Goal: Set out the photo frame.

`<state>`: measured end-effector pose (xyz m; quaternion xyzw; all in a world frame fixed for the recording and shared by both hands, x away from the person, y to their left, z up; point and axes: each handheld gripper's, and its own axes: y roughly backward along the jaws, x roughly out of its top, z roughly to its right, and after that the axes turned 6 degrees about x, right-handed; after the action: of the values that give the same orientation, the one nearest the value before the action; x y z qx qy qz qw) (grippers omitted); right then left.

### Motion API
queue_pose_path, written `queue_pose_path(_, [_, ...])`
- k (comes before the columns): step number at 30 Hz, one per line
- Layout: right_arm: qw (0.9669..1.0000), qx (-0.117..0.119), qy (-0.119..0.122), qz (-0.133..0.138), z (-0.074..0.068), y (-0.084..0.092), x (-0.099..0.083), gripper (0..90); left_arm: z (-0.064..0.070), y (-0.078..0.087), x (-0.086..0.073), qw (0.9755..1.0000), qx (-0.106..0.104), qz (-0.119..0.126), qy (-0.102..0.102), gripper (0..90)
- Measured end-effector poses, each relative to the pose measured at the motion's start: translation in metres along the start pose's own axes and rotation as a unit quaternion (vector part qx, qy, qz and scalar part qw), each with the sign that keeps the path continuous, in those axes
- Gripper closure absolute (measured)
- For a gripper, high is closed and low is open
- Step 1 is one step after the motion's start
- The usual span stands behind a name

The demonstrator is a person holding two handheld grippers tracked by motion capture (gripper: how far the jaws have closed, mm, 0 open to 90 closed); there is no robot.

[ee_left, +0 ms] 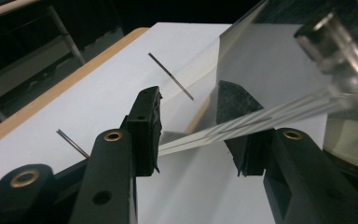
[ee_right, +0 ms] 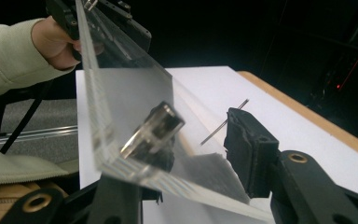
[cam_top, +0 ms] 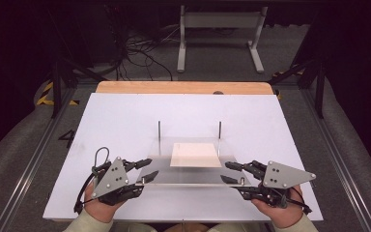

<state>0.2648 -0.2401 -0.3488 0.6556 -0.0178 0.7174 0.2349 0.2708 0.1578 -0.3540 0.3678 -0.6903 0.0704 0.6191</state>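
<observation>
Clear acrylic plate (cam_top: pixel 186 169) lies crosswise, near edge raised, each end between a tool's half-open jaws

Left claw (ee_left: pixel 189 135): clear plate (ee_left: pixel 279 70) runs out past the top and right edges beyond it, and the metal stud (ee_left: pixel 331 39) above-right of the claw is blurred. Right claw (ee_right: pixel 200 140): its near finger sits behind the plate, seen only as a dark smear through the acrylic; plate's lower edge is cut by the frame bottom. Whether either claw's pads press the plate, can't tell.
</observation>
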Motion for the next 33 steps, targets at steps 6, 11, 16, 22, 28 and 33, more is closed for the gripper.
queue_pose_path(6, [0.9997,-0.003,0.008,0.022,-0.003,0.005,0.007,59.5,-0.001,0.006,0.007,0.9999,-0.002,0.012,0.002,59.4])
queue_pose_path(11, [0.9987,-0.017,0.021,0.042,0.002,0.003,0.009,59.6,-0.009,0.003,0.011,0.9994,0.011,0.029,0.014,58.6])
queue_pose_path(16, [0.9971,-0.018,0.022,0.070,0.012,-0.005,0.013,60.6,-0.021,-0.003,0.012,0.9975,0.033,0.045,0.045,52.7])
queue_pose_path(22, [0.9955,-0.020,0.019,0.091,0.026,-0.008,0.019,60.4,-0.032,-0.006,0.009,0.9942,0.040,0.065,0.076,48.2])
queue_pose_path(28, [0.9940,-0.033,0.021,0.101,0.035,-0.010,0.023,59.6,-0.038,-0.008,-0.001,0.9930,0.055,0.055,0.089,41.4])
queue_pose_path(33, [0.9931,-0.062,0.014,0.098,0.043,-0.013,0.023,57.4,-0.042,-0.010,-0.013,0.9928,0.062,0.034,0.096,40.7])
